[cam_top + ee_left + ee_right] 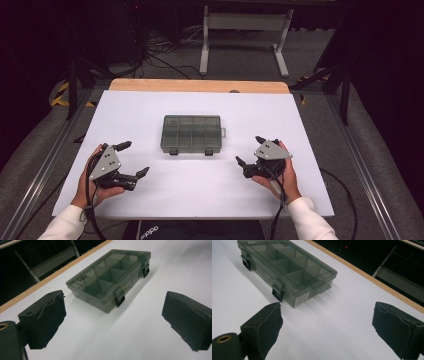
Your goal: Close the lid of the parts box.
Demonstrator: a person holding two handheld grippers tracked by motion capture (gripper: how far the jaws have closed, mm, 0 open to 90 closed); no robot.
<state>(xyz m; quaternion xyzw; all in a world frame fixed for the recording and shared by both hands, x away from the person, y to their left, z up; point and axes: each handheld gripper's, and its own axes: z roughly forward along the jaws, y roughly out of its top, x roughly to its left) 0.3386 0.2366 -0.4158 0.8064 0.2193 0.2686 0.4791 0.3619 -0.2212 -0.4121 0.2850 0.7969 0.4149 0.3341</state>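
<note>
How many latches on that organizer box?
2. Both sit on the front wall of the organizer box, the side facing the person: one near its left corner, one near its right corner. Both look shut; the far side may hide more.

One smoky compartment box [191, 133] lies on one white desk [150, 110], its lid fastened by two black latches [119, 297]. Two hand-held tools: left tool [134, 159], right tool [248, 150].

Left black hand-held gripper [135, 159] and right black hand-held gripper [248, 149] both gape wide, wrists low, angled inward toward each other.
</note>
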